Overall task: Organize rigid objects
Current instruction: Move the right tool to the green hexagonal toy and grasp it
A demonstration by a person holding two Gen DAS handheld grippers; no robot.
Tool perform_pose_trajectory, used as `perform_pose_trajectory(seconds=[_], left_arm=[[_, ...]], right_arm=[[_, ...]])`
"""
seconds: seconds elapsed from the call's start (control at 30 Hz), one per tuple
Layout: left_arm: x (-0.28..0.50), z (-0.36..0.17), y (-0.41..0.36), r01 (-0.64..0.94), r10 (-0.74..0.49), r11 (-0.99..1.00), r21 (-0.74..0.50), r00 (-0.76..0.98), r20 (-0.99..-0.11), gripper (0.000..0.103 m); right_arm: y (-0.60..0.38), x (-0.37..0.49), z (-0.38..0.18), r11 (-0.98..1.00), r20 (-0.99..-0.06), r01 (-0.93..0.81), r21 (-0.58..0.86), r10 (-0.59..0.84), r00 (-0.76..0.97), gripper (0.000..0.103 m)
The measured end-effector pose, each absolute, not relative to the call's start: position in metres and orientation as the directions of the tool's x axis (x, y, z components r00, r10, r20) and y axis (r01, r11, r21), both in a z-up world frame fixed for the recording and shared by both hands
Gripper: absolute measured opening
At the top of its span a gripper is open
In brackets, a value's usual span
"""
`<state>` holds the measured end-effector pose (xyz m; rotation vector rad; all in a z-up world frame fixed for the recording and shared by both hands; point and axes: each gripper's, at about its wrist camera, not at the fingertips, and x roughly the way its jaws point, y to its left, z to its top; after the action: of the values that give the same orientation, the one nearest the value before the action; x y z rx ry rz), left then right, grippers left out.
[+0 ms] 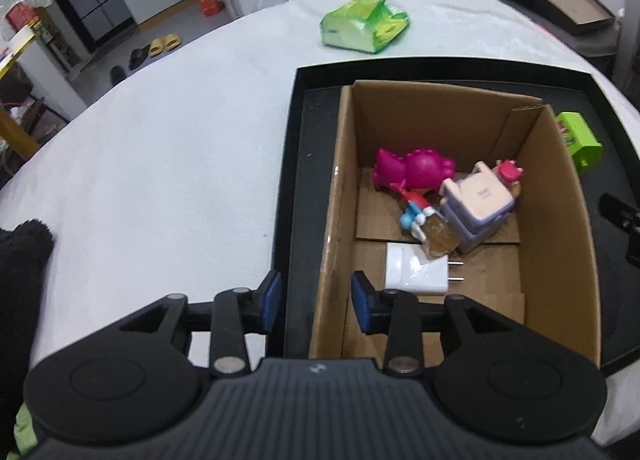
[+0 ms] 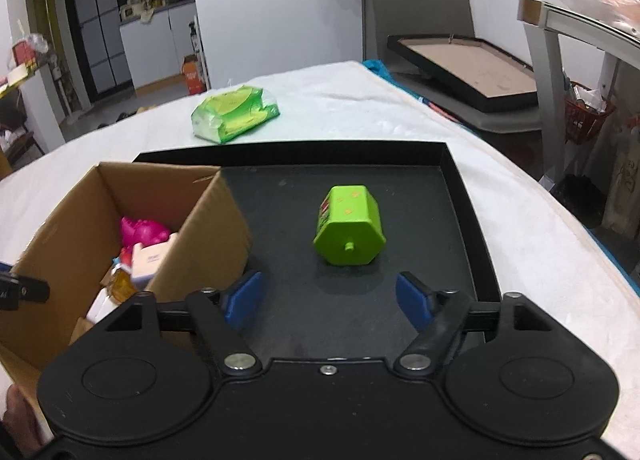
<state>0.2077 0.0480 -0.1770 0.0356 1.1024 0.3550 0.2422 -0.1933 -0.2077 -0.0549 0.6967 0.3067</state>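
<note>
Cardboard box (image 1: pixel 452 196) w/ plastic toys; hexagonal green toy (image 2: pixel 349 226) on tray (image 2: pixel 460 196).

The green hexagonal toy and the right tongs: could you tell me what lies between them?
Nothing: only bare black tray separates the green toy from the open right tongs, per the right wrist view.

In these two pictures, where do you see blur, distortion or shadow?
Left wrist view: fisheye bends the black tray rim and the bed edge; the toys in the cardboard box look sharp. Right wrist view: the box's near edge is softly blurred; the green toy casts a faint shadow on the tray.
</note>
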Motion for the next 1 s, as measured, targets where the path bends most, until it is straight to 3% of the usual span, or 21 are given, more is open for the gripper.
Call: perform_pose_trajectory(seconds=[0.6,1.0], left_arm=[[0.238,-0.178,0.019,-0.266,0.467,0.880,0.394,0.330,-0.820,0.043],[0.255,-0.185,0.002,-0.260,0.535,0.843,0.472,0.303,-0.789,0.045]], right_arm=[[-0.205,0.291,-0.229,0.947,-0.617,-0.281,0.155,0.315,0.721,0.080],[-0.195,0.325,-0.244,0.943,-0.621,-0.297,0.149,0.323,0.715,0.080]])
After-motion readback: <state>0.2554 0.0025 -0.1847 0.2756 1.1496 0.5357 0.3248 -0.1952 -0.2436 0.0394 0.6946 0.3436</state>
